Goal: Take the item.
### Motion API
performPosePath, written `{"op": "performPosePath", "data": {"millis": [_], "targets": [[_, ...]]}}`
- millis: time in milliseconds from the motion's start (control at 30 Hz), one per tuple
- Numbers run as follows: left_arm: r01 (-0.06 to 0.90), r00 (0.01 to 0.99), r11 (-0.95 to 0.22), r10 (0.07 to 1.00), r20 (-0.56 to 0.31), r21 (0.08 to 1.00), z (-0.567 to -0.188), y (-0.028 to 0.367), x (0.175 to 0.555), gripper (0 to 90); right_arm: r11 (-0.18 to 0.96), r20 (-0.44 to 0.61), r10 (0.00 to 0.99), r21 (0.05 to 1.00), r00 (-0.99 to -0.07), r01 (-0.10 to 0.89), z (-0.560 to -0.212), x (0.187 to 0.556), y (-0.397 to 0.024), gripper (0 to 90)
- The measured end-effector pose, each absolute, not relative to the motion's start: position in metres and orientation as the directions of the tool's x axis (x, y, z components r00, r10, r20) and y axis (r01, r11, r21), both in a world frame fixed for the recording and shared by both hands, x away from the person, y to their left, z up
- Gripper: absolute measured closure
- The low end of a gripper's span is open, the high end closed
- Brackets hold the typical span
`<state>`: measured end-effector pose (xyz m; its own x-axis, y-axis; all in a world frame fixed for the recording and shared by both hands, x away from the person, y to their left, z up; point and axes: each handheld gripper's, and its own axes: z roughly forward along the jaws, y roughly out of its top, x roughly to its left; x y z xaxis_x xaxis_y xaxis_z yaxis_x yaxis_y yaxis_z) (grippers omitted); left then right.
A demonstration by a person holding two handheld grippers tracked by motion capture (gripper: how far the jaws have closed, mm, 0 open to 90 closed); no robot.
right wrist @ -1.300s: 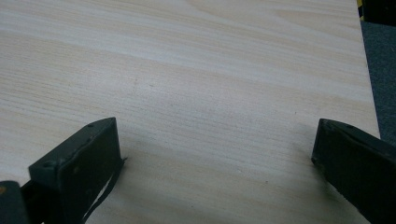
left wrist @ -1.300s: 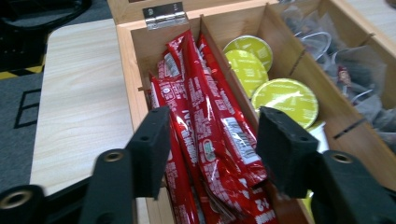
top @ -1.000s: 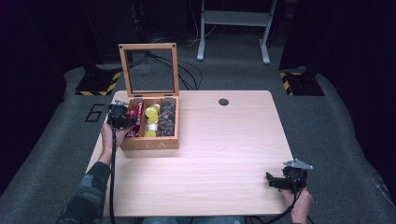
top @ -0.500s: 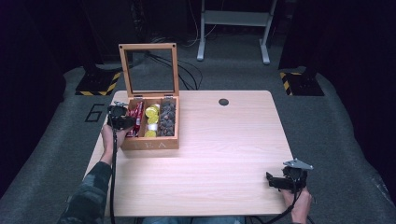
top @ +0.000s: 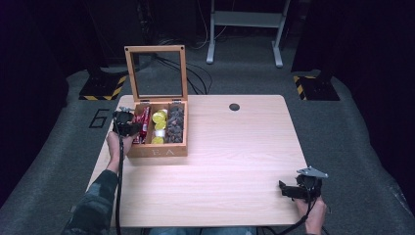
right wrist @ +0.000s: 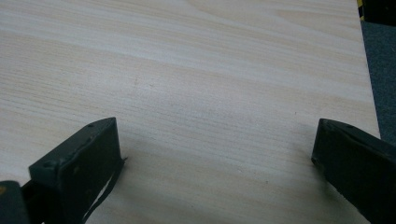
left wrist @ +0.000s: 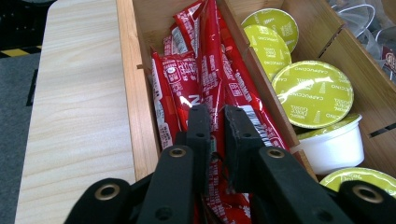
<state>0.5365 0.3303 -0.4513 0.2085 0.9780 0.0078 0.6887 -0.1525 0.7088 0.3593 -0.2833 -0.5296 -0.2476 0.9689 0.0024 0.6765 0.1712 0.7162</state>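
Below, at the near left of the wooden box (top: 157, 152), the left gripper (left wrist: 215, 122) reaches into the leftmost compartment; its jaws have just been closing and now stand almost together, pinching a red sachet (left wrist: 212, 88) between the pads. That sachet lies among several like it, a loose bundle of red packets (left wrist: 173, 79) stacked against the compartment's outer wall. Its long axis runs along the length of the compartment, from the gripper toward the hinged side of the box, roughly in line with the jaws. The neighbouring compartment holds green-lidded capsules (left wrist: 313, 93), apart from the gripper. The glass-paned lid (top: 156, 73) stands upright behind. The right gripper (top: 296, 190) rests at the near right corner of the table (top: 235, 147), well apart from the box; its jaws (right wrist: 210, 154) stand wide apart over bare wood, holding nothing.
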Motion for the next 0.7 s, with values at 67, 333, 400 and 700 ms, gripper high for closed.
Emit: {"op": "performPosePath", "data": {"millis": [67,333,400,700], "targets": [[0.685,0.203,-0.144,0.979,0.003,0.714,-0.451,0.33,0.536,82.7,0.169,0.004,0.969,0.717,-0.246,0.676,-0.53,0.359,-0.283,0.7],[0.67,0.186,-0.107,0.982,-0.027,0.735,-0.445,0.336,0.531,83.8,0.169,0.004,0.969,0.717,-0.246,0.676,-0.53,0.359,-0.283,0.7],[0.668,0.187,-0.106,0.982,-0.029,0.736,-0.444,0.337,0.53,83.8,0.17,0.003,0.969,0.717,-0.247,0.676,-0.53,0.359,-0.283,0.7],[0.636,0.206,-0.106,0.978,-0.037,0.764,-0.432,0.337,0.52,83.8,0.171,0.002,0.969,0.716,-0.247,0.676,-0.53,0.359,-0.283,0.7]]}}
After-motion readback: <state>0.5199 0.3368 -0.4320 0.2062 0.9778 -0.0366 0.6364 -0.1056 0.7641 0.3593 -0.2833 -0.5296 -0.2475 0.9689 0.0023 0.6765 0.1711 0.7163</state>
